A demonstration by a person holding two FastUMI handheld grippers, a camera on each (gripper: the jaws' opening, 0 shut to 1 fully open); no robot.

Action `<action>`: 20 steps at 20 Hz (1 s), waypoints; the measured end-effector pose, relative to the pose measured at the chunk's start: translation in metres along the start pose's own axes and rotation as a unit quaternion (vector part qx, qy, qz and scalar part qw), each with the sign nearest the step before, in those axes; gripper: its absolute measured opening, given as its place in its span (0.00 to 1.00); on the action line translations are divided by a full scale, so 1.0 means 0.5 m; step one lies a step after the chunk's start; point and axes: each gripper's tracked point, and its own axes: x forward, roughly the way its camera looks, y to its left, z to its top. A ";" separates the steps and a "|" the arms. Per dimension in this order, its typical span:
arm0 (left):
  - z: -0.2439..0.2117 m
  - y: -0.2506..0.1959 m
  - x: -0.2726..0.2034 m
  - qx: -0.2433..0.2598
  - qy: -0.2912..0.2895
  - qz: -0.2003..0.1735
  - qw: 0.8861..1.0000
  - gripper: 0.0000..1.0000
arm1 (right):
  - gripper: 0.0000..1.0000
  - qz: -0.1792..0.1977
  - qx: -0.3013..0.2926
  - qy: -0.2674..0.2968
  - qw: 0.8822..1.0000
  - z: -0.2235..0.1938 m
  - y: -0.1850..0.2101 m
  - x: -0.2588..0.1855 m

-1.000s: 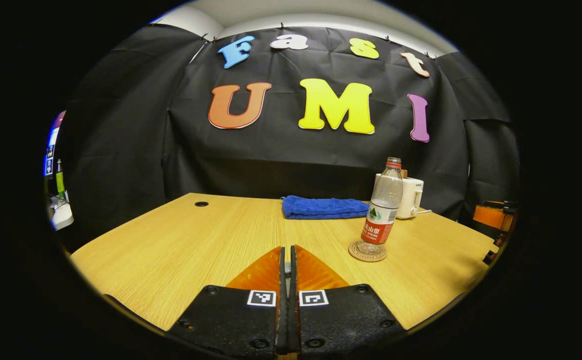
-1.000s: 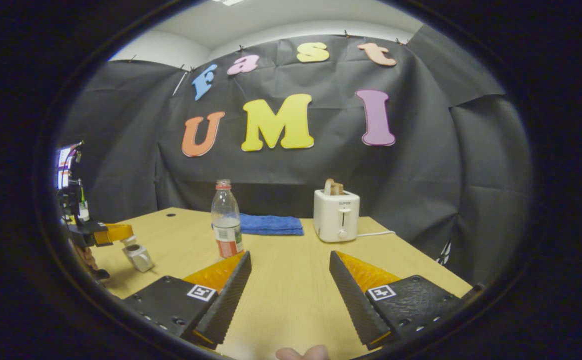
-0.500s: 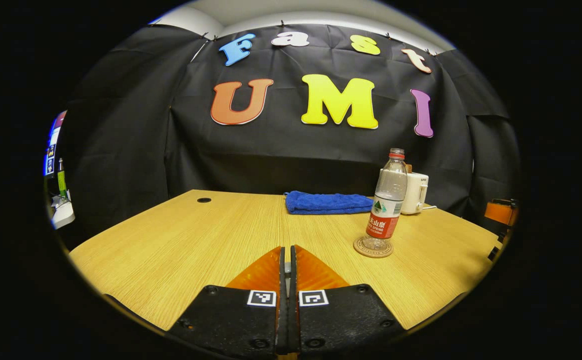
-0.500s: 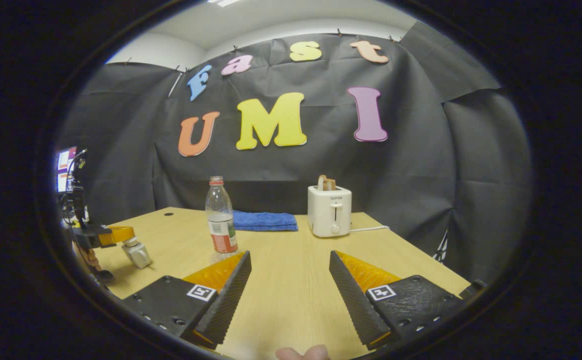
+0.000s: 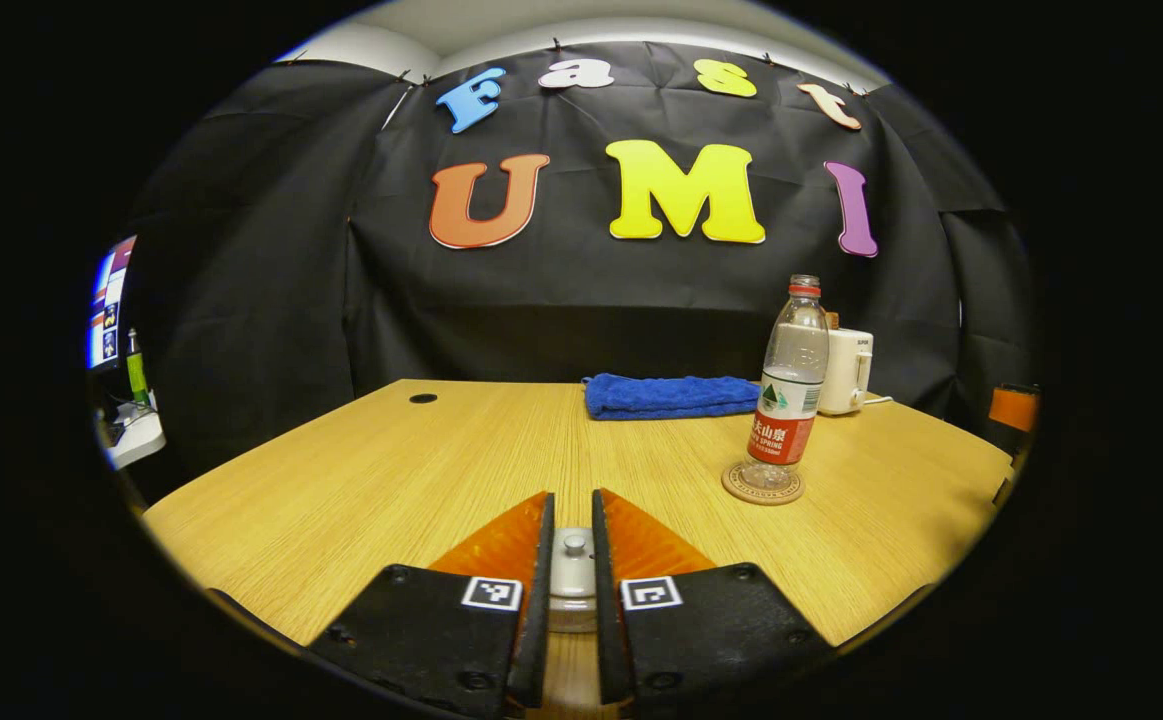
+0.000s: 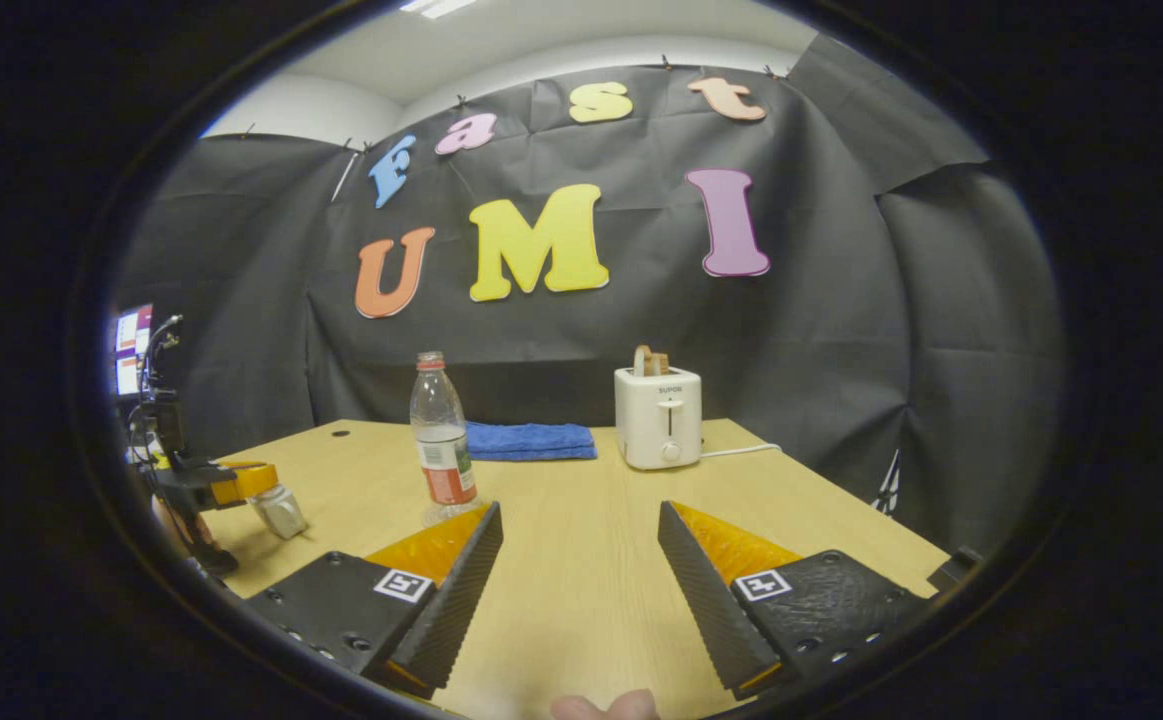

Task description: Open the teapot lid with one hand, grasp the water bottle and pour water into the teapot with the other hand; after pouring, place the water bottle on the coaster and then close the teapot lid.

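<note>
The clear water bottle (image 5: 786, 385) with a red label stands upright on a round coaster (image 5: 763, 485) on the right of the wooden table (image 5: 371, 470). My left gripper (image 5: 571, 497) is slightly open, its fingers standing on either side of the silver teapot lid (image 5: 573, 575) without touching its small knob (image 5: 573, 545). In the right gripper view, the left gripper (image 6: 241, 482) hovers over the silver teapot (image 6: 279, 512) at the far left, with the bottle (image 6: 439, 430) to its right. My right gripper (image 6: 579, 530) is wide open and holds nothing.
A blue towel (image 5: 671, 395) lies folded at the back of the table, and a white toaster (image 6: 658, 418) with its cord stands to the right of it. A fingertip (image 6: 606, 708) shows at the bottom edge of the right gripper view.
The left gripper's fingers, pinched together on the lid knob before, have parted, and the lid now shows between them. The right gripper stays open and has hardly moved.
</note>
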 end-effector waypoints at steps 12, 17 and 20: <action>0.160 0.063 -0.122 0.002 -0.082 0.078 0.994 1.00 | 0.93 -0.017 0.016 0.005 1.000 -0.025 0.012 0.007; 0.206 0.002 -0.188 -0.005 -0.122 0.057 0.991 1.00 | 0.95 -0.014 0.010 -0.029 0.999 0.012 0.045 -0.035; 0.203 -0.061 -0.225 0.003 -0.127 0.042 0.991 1.00 | 0.93 -0.003 -0.001 -0.049 0.999 0.035 0.082 -0.070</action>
